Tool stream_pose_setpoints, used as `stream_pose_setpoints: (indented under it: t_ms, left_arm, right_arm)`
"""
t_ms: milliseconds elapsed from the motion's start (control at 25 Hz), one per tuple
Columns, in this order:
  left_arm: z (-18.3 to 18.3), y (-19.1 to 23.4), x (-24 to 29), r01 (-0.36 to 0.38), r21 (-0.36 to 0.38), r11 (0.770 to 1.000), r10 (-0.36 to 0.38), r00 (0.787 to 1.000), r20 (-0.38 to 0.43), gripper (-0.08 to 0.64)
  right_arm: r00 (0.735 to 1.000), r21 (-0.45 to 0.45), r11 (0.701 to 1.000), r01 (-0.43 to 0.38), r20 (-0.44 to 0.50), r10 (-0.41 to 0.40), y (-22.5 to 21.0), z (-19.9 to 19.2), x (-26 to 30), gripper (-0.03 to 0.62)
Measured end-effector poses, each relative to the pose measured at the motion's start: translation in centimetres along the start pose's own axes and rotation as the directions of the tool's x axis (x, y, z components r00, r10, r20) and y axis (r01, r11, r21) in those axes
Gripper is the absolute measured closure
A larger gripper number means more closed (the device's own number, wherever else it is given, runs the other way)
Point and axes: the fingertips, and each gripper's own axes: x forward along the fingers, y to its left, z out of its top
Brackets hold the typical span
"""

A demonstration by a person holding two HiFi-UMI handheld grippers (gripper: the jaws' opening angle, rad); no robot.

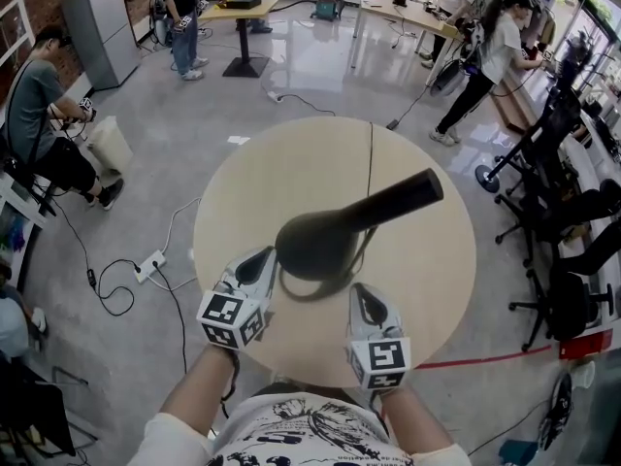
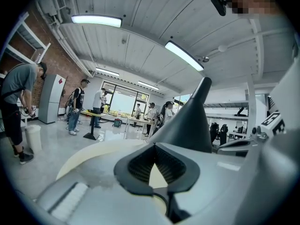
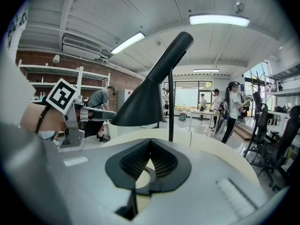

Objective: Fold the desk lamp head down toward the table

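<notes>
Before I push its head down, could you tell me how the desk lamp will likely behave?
The lamp head looks rigid and smooth, so jaws may slip on it. Perched on a thin stem, it seems top-heavy and might tip or slide on the table.

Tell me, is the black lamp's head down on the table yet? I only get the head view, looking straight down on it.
Observer: Not yet. In the right gripper view, the lamp head sits high on a thin upright pole, well clear of the round table.
Operator: Is my left claw grabbing it?
Observer: No. The left gripper view shows the left claw shut with nothing between its jaws. The lamp head rises just beyond it.
</notes>
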Motion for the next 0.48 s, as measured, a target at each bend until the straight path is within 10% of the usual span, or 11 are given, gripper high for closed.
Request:
stream_pose_setpoints:
  t_ms: [480]
  left_arm:
    - [-1.8, -5.5, -9.1, 0.023, -0.035, 0.999, -0.021, 0.999, 0.045, 0.555]
  right_arm:
    - [0.998, 0.031, 0.999, 0.045, 0.031, -0.045, 1.1, -0.1, -3.3, 0.583]
